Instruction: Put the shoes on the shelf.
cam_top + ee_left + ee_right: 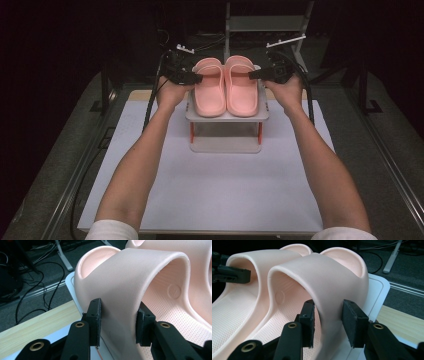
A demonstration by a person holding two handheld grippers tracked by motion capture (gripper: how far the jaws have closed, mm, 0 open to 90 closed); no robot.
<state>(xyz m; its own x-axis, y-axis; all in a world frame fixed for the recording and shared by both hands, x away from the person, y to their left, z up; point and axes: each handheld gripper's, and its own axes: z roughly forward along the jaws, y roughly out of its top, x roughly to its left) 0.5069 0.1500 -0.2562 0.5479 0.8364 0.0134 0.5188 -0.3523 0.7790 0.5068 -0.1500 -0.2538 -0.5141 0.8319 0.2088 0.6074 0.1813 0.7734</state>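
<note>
We see two pink moulded foam slide sandals side by side on a small white two-tier rack [227,116] on the white tabletop [210,185]. Our left tool [118,322] pinches the left sandal [210,87] strap's outer edge; our right tool [328,323] straddles the right sandal [242,85] strap, whether touching we cannot tell.

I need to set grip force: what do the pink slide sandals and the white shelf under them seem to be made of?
The pink slide sandals look like moulded foam or soft rubber: matte, seamless, with a dotted footbed and a thick one-piece strap. The white shelf looks like smooth, slightly glossy plastic with rounded corners; I can't tell for sure. Each gripper, left and right, straddles a strap.
</note>
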